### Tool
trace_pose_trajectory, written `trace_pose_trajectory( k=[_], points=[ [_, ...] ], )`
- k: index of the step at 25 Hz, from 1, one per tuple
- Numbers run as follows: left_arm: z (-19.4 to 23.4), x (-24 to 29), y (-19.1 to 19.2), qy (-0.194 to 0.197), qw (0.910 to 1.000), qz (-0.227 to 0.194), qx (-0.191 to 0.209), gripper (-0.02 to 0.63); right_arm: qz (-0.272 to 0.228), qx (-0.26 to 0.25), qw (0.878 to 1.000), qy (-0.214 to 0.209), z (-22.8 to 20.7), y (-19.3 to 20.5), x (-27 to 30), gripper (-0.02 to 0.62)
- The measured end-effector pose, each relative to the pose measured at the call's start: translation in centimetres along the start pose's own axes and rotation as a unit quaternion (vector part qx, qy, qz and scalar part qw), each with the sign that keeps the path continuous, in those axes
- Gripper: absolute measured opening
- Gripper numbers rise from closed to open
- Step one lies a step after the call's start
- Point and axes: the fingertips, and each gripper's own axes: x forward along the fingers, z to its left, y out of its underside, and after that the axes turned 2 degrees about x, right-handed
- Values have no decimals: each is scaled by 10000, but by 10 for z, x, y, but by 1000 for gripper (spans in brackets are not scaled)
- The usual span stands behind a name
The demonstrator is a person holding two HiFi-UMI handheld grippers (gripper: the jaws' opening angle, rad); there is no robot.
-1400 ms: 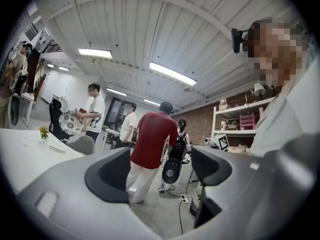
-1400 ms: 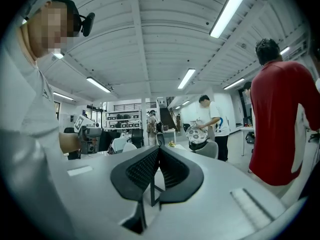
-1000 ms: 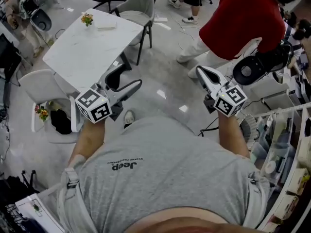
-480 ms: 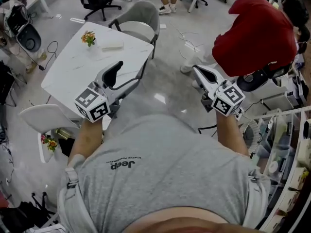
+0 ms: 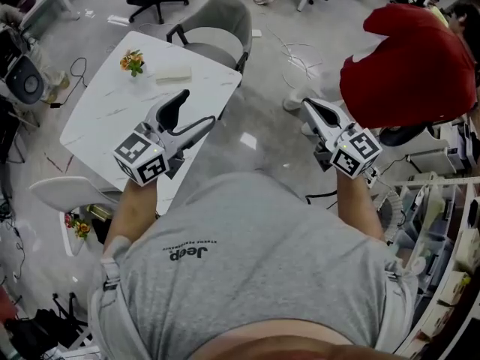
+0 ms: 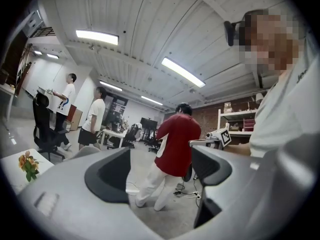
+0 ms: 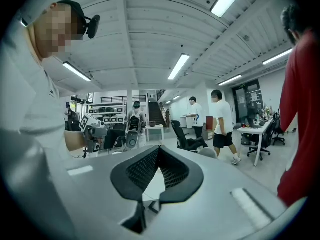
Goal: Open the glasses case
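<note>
In the head view a pale oblong, probably the glasses case (image 5: 172, 73), lies on the tabletop (image 5: 112, 118) beside flowers (image 5: 133, 61), beyond the left gripper (image 5: 196, 109). The left gripper view shows its jaws spread and empty. In the right gripper view the right gripper (image 7: 159, 151) is clenched on nothing, so release it before reaching.

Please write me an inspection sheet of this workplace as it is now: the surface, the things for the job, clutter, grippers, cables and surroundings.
Surface: white table, ahead on the left.
Job's things: a pale flat thing lies on the table; cannot tell whether it is the glasses case.
Clutter: small flowers beside the pale thing.
Grippers: left gripper open and empty, above the table's near edge; right gripper shut and empty, above the floor.
Cables: loose cables on the floor beyond the table.
Surroundings: grey chair at the table's far side; person in red on the right; shelves at the right edge.
</note>
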Motion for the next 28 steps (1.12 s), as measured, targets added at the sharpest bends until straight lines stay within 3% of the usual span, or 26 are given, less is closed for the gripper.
trace_pose_trajectory(
  k=[8, 13, 17, 23, 28],
  points=[
    [21, 97, -2, -595, 9979, 126, 216, 408, -137, 161, 9973, -697, -120, 7, 32, 2],
    [28, 167, -10, -1014, 9947, -5, 193, 408, -24, -8, 9910, -1335, -190, -6, 56, 2],
    [34, 220, -13, -1119, 9937, -60, 71, 408, -57, -6, 9874, -1581, -239, -16, 74, 2],
    [58, 247, -3, -1336, 9910, 82, -63, 408, -75, -18, 9823, -1871, -264, -14, 105, 2],
    [90, 254, 8, -1284, 9916, 121, -33, 408, -32, -88, 9835, -1808, -273, -16, 132, 2]
  ],
)
